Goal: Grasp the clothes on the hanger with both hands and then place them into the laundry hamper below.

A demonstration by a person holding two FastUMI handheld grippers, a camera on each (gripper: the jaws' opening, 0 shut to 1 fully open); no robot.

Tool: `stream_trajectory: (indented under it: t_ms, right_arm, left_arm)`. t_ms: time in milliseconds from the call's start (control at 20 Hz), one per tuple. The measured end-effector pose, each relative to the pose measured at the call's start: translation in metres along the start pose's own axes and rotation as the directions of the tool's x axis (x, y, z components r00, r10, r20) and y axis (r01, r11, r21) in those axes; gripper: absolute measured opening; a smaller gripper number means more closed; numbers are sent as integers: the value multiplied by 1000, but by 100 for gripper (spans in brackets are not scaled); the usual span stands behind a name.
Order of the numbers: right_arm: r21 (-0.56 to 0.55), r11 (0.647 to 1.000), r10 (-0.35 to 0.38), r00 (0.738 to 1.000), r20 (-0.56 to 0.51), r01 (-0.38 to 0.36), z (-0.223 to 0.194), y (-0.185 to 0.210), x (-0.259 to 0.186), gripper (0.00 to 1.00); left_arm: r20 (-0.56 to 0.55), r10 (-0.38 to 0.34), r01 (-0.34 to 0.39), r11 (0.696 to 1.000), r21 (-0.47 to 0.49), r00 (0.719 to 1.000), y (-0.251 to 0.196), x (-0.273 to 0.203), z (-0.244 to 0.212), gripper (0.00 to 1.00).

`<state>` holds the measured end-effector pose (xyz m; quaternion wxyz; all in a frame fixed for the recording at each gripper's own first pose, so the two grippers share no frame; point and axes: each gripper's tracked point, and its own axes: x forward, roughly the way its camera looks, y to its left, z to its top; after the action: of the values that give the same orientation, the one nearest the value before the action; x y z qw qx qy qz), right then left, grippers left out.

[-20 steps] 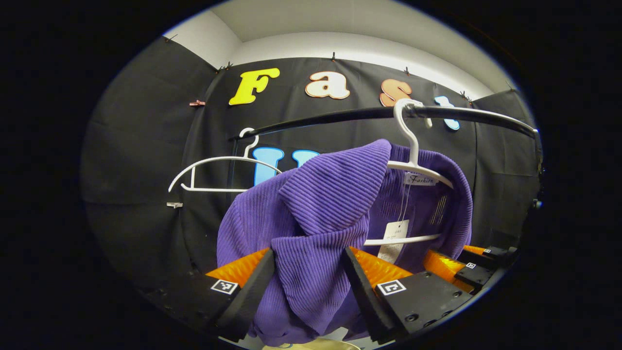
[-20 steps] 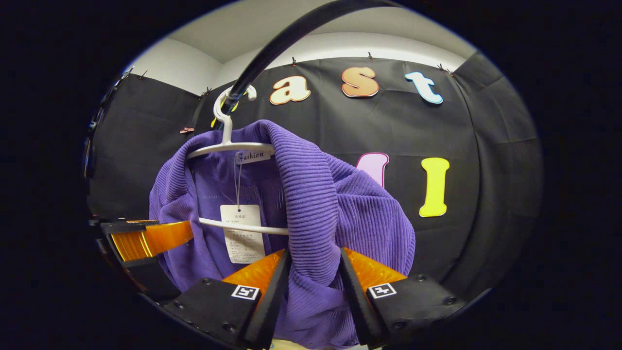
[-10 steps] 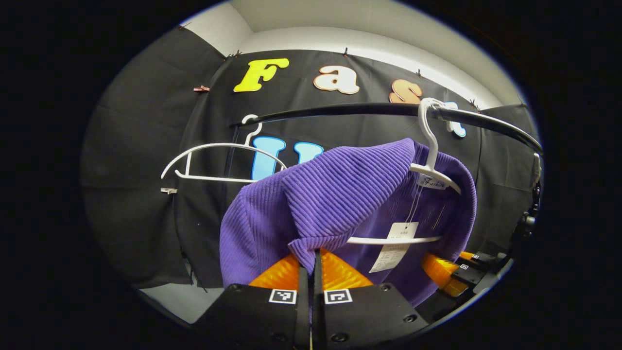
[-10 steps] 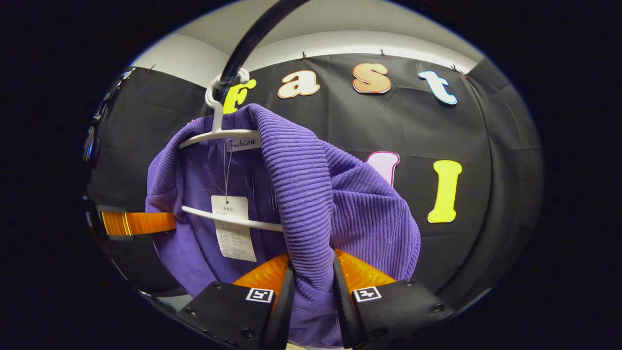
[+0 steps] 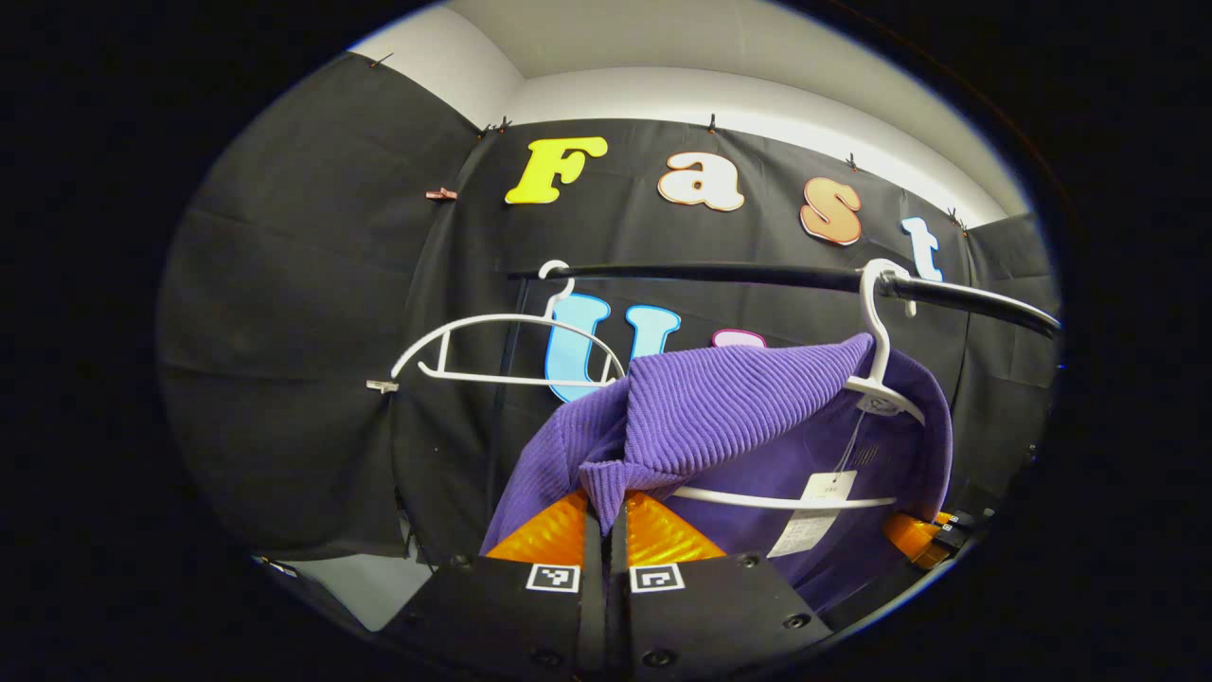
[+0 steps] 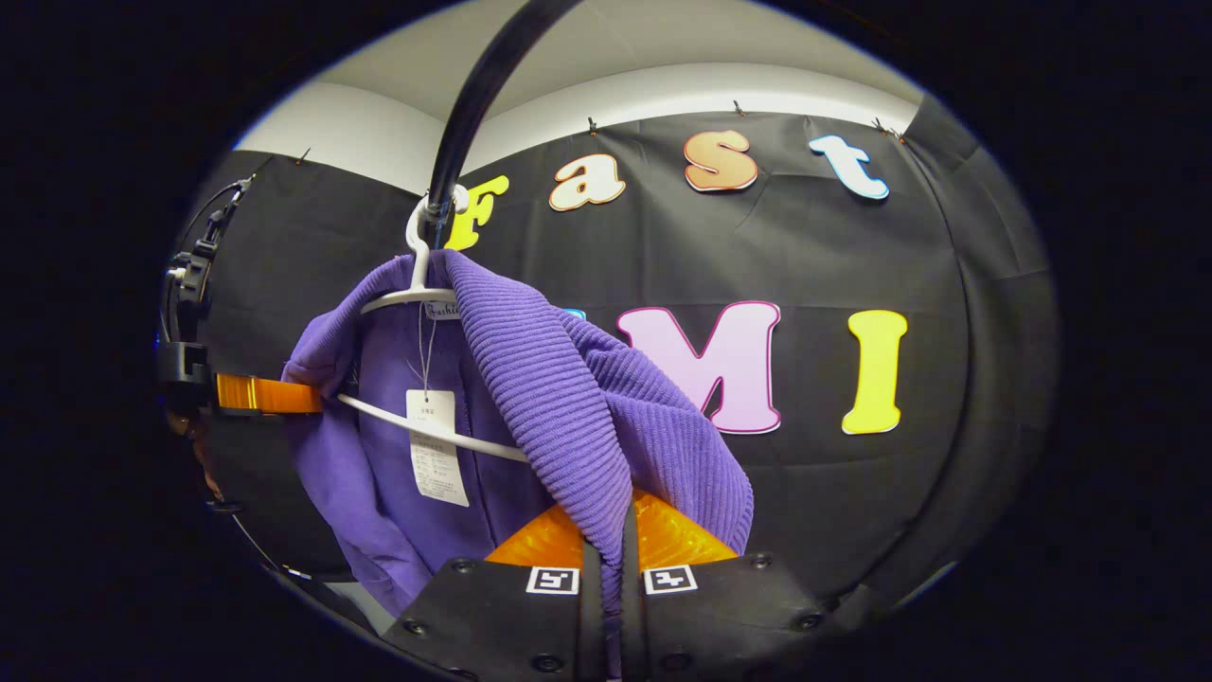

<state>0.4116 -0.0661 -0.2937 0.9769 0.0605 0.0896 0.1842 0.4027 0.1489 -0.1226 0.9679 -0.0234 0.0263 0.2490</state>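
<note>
A black rail (image 5: 757,277) crosses the upper centre of the left gripper view in front of the dark cloth wall. An empty white hanger (image 5: 502,346) hangs at centre left. The purple garment (image 5: 739,417) hangs on a second white hanger (image 5: 876,379) at centre right; its lower hem is cut off by the frame edge. The left gripper (image 5: 604,530) is at bottom centre, fingers pressed together, pinching a shoulder fold. In the right gripper view, the right gripper (image 6: 614,554) pinches the other shoulder of the purple garment (image 6: 587,407) at bottom centre. The paper tag (image 6: 431,445) print is illegible.
</note>
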Motion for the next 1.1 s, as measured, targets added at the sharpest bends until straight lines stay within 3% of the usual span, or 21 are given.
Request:
stream_trajectory:
  t_ms: [100,300,400,500,750,850,900,1100]
  right_arm:
    - [40,999,34,999,25,-35,9,-3,0,10]
    - [264,960,85,995,45,-94,17,-14,3,10]
    - [247,964,78,992,95,-99,40,-20,2,5]
    - [209,973,70,986,150,-101,62,-27,-1,10]
    - [302,946,42,964,262,-123,98,-42,5,10]
    - [266,958,29,957,289,-110,110,-43,15,5]
    - [245,964,28,957,288,-102,111,-43,22,10]
    - [217,963,79,942,327,-157,138,-16,42,10]
  left_arm:
    - [28,25,-26,999,23,999,7,0,12,5]
    - [61,28,-30,999,34,998,10,6,26,5]
    - [78,42,-46,997,55,996,14,9,34,5]
    - [104,52,-60,995,77,993,15,14,45,5]
    - [200,25,-46,994,101,979,15,28,83,5]
    - [211,20,-43,994,105,977,18,40,90,5]
    - [210,22,-45,993,105,977,19,48,92,5]
    - [218,27,-53,992,117,976,37,67,101,5]
